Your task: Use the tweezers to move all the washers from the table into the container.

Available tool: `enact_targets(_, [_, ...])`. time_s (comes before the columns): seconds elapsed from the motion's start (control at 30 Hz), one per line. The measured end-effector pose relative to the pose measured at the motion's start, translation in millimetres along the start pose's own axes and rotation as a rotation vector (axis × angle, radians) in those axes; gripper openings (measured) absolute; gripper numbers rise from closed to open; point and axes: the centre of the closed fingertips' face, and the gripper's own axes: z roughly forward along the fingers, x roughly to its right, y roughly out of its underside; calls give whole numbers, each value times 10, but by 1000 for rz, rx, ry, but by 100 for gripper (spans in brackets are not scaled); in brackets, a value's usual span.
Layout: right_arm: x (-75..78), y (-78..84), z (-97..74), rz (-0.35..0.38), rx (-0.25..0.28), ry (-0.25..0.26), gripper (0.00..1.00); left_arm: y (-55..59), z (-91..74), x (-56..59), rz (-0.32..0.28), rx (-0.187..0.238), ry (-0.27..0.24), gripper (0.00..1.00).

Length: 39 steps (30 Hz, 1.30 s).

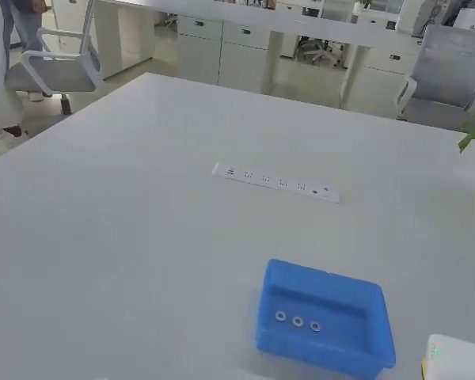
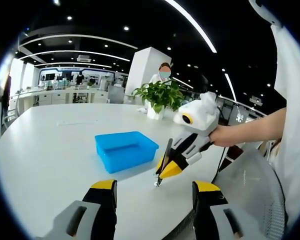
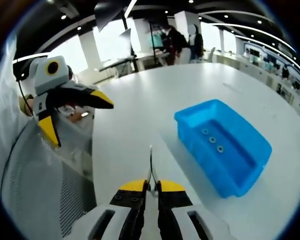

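The right gripper (image 3: 151, 187) holds the tweezers (image 3: 150, 165) clamped, the left gripper (image 2: 155, 186) stands apart and empty, and three washers (image 3: 212, 140) lie in the container (image 3: 237, 152) ahead-right of the fingers, so check the table (image 1: 142, 198) for strays before releasing.

Three silver washers (image 1: 298, 321) in row inside blue container (image 1: 324, 354); tweezers (image 3: 150, 161) near.

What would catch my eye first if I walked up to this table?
The bright blue container stands out on the pale table, on the side nearest the person, with three washers lying in a row inside it. Next come the yellow-tipped tongs: the right tongs are shut on thin tweezers, while the left tongs stand open.
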Motion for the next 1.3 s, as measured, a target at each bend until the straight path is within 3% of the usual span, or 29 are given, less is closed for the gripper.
enact_targets(0.43, [-102, 43, -16, -52, -35, 8, 6, 7, 6, 17, 11, -4, 9, 61])
enact_targets(0.8, [-223, 78, 51, -281, -138, 76, 6, -7, 1, 2, 19, 3, -1, 61])
enact_targets(0.97, [-164, 57, 44, -231, -106, 113, 5, 4, 4, 8, 28, -4, 0, 61])
enact_targets(1.2, [-109, 56, -7, -55, 10, 158, 5, 9, 2, 8, 28, -6, -1, 61])
enact_targets(1.3, [-110, 67, -22, -31, 27, 164, 6, 18, 2, 10, 30, -11, 1, 60])
